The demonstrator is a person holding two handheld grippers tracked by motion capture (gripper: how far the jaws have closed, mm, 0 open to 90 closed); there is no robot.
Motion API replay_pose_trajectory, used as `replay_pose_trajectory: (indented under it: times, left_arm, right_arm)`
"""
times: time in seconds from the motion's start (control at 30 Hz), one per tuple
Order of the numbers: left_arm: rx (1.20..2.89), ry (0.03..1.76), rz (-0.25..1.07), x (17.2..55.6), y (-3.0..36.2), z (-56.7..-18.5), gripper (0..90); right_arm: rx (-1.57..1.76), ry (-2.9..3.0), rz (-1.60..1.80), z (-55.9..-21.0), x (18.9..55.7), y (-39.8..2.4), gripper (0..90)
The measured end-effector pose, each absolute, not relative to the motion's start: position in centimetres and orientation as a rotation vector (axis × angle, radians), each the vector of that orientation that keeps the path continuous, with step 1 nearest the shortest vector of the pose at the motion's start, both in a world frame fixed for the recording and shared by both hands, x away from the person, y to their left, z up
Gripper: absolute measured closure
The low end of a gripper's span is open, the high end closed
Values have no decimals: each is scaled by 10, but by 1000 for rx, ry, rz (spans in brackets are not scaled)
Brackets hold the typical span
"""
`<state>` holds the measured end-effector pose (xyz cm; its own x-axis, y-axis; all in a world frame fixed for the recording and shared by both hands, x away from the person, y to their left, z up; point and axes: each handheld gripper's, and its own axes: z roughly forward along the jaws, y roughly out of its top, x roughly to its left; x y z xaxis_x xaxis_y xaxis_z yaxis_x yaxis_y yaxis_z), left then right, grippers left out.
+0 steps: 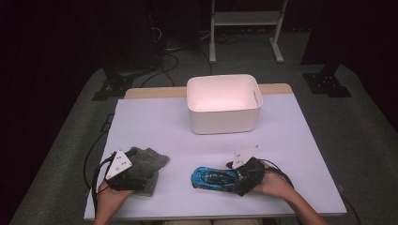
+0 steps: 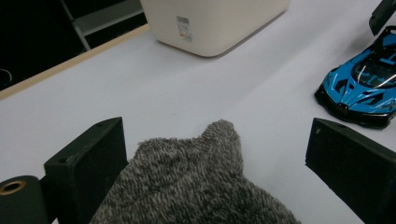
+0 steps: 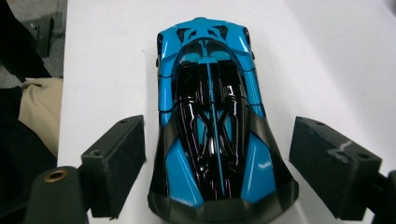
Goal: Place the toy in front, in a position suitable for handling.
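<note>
A grey woolly cloth (image 1: 151, 161) lies crumpled at the table's front left. My left gripper (image 1: 138, 174) stands open around its near part. In the left gripper view the cloth (image 2: 196, 182) bulges up between the wide jaws of that gripper (image 2: 217, 129), with a clear gap at the right jaw. A blue and black toy car (image 1: 213, 177) sits at the front middle, nose to the left. My right gripper (image 1: 240, 176) is open at its tail. In the right gripper view the car (image 3: 210, 93) lies lengthwise between that gripper's (image 3: 219, 123) jaws, untouched by either pad.
A white plastic bin (image 1: 223, 119) stands empty at the back middle of the white table (image 1: 291, 140); the left gripper view shows the bin's wall (image 2: 210, 23) with a label. The toy car (image 2: 369, 84) lies to the cloth's right. Cables and a metal frame (image 1: 244, 18) lie beyond the table.
</note>
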<state>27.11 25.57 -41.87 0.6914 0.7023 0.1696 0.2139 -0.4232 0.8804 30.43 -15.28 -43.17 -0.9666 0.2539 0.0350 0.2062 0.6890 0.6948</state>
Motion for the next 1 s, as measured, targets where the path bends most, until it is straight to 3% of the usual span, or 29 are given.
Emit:
replay_pose_trajectory:
  times: [1.0]
  left_arm:
    - [2167,530,559,275,251,-428,467]
  right_arm:
    - [340,2868,1095,-449,303,-152,158]
